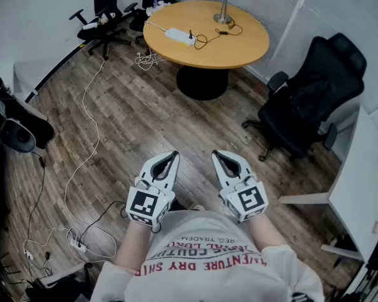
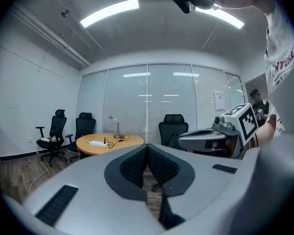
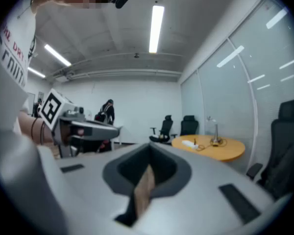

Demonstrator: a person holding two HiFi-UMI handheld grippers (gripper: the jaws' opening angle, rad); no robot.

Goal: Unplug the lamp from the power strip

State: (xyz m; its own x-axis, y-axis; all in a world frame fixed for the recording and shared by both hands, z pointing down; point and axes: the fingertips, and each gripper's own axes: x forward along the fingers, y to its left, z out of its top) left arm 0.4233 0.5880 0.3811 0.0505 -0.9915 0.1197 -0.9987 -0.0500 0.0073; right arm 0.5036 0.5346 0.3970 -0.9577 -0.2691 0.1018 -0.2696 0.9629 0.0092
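A white power strip (image 1: 178, 36) lies on the round wooden table (image 1: 239, 46) at the far end of the room, with a black plug (image 1: 191, 38) in its near end. The plug's black cord runs to a silver desk lamp (image 1: 223, 5) at the table's back. Both grippers are held close to my chest, far from the table. My left gripper (image 1: 174, 154) and right gripper (image 1: 217, 153) point forward side by side, both shut and empty. The left gripper view shows the strip (image 2: 98, 143) and lamp (image 2: 116, 129) small and distant. The right gripper view shows the lamp (image 3: 215, 133) and table (image 3: 225, 151) likewise.
A black office chair (image 1: 309, 102) stands to the right of the table, and more chairs (image 1: 104, 11) stand at the back left. A white cable (image 1: 88, 137) trails across the wooden floor to a second strip (image 1: 79, 244) near my feet. A white desk (image 1: 365, 181) borders the right.
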